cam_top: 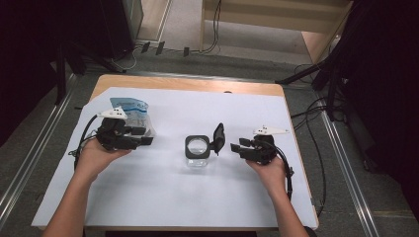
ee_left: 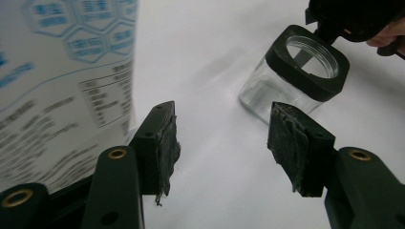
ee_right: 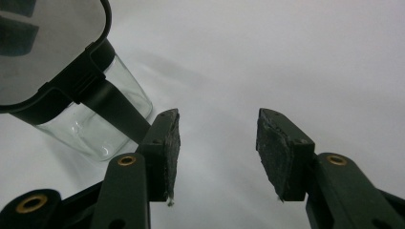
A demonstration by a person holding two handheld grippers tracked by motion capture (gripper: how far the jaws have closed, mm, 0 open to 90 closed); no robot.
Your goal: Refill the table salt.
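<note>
While both tongs stand parted and empty, the work in hand looks like filling the jar [cam_top: 197,150] from the bag [cam_top: 129,114]. The left tongs [cam_top: 146,136] hover just beside the bag, which rises on their far-left side in the left gripper view [ee_left: 57,90], close to the left jaw yet not between the pads; whether it touches that jaw cannot be told. The right tongs [cam_top: 234,144] wait low over the desk [cam_top: 163,197], with the jar's flipped-up lid [cam_top: 218,137] just off their left jaw in the right gripper view [ee_right: 47,52].

That jar sits between the two tongs, upright, mouth open toward the ceiling, nearer the right tongs than the left. From the left tongs it lies ahead and to the right [ee_left: 298,78]. The bag stands tall, its long axis roughly vertical, so the left hand seems best placed to pinch it, probably after swinging a little toward it, while the right could steady the jar.
</note>
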